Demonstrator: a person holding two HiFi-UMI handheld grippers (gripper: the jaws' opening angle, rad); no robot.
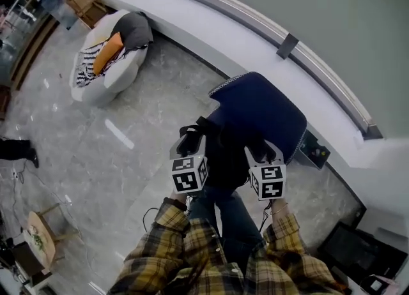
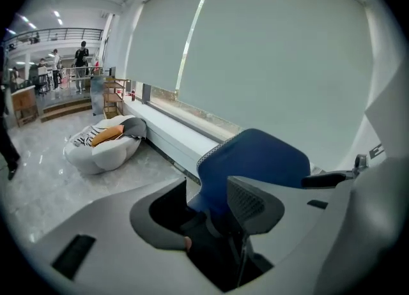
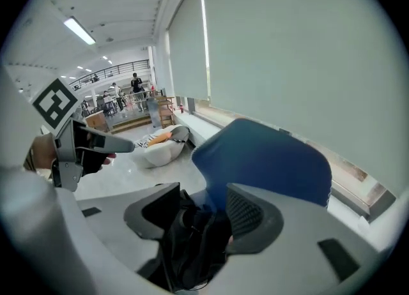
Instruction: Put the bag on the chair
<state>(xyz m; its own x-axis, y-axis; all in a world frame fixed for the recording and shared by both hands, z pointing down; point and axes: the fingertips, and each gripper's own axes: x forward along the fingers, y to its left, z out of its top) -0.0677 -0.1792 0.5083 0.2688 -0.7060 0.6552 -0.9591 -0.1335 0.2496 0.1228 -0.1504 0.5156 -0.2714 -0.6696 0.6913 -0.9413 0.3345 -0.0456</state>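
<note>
The bag (image 1: pixel 225 156) is black, soft and crumpled, with thin straps and a loop at its top; it hangs between the two grippers, just short of the blue chair (image 1: pixel 262 112), whose curved back rises beyond both pairs of jaws; whether its bottom touches the seat no view shows. The right gripper view shows the folds and straps best, bunched in the gap and lying against both pads; the left gripper view gives only a dark mass low between the jaws, with the chair back filling the upper part of the gap; only the head view shows the bag as one piece spanning from gripper to gripper. The left gripper (image 1: pixel 192 135) has its jaws set wide, pinching the bag's cloth at the strap end; the right gripper (image 1: pixel 261 150) also has wide-set jaws, clamped on the bunched fabric. Both grippers point forward and down at the chair, side by side, marker cubes towards the person; the plaid sleeves (image 1: pixel 192 255) reach in from behind them. Far left of the left jaws lies a white beanbag seat (image 1: pixel 105 64) with an orange cushion; beyond both jaws, past the chair, a pale window blind (image 2: pixel 268 51) hangs; only the gripper views show distant people (image 2: pixel 82 54) on a raised floor.
</note>
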